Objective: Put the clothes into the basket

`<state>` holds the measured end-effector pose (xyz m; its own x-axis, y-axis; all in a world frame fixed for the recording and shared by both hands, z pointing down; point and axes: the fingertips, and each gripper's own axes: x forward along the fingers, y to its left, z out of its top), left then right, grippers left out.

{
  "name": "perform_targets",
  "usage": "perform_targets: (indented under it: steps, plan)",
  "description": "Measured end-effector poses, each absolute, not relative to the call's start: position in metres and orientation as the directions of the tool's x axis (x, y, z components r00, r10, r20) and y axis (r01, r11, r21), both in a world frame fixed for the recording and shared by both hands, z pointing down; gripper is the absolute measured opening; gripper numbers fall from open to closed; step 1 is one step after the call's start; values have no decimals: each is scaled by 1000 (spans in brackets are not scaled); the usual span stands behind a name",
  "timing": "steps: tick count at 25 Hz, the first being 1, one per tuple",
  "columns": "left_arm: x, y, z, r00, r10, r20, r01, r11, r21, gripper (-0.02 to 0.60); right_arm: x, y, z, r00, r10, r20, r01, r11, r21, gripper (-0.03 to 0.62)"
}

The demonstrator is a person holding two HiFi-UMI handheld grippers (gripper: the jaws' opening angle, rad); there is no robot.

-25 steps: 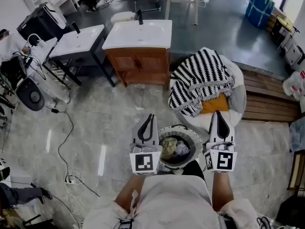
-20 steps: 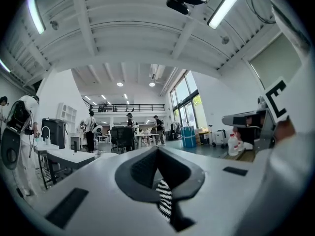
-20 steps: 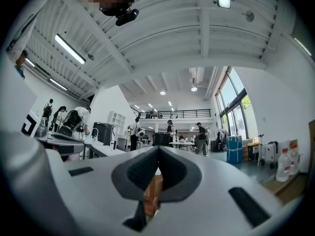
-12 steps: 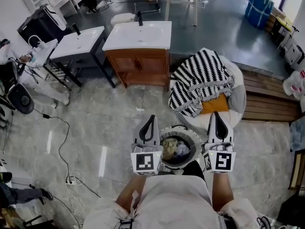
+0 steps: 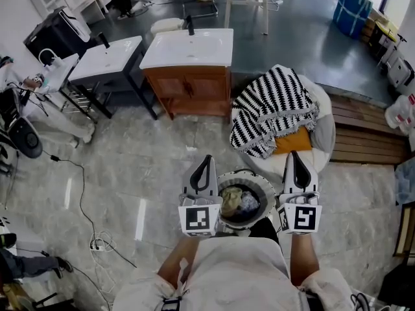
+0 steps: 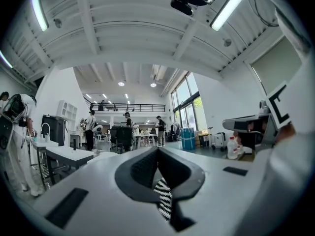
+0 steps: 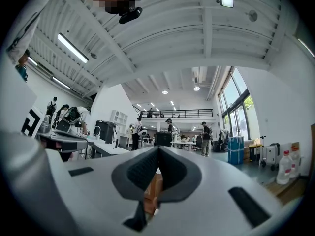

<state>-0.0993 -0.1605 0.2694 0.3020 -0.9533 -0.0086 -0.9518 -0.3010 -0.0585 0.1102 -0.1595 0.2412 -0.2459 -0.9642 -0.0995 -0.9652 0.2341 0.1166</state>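
Resting: clothes (image 5: 233, 201) in basket (image 5: 268, 191) between left tool (image 5: 206, 162), right tool (image 5: 296, 158) | both pressed together

no word, number or brand can be read anywhere. the left gripper (image 5: 206, 164) and the right gripper (image 5: 296, 161) each carry a white cube whose faces show only black square marker patterns, not letters. the label on the pale plastic bottle (image 6: 231, 149) is too small to read.
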Motion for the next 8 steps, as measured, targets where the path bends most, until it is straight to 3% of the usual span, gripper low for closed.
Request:
perform_targets:
  steps: [8]
  plan:
    - [-103, -161, 269, 291, -957, -19, -956, -290, -55, 5, 106, -159, 247, -253, -963, -95, -962, 240, 128, -12]
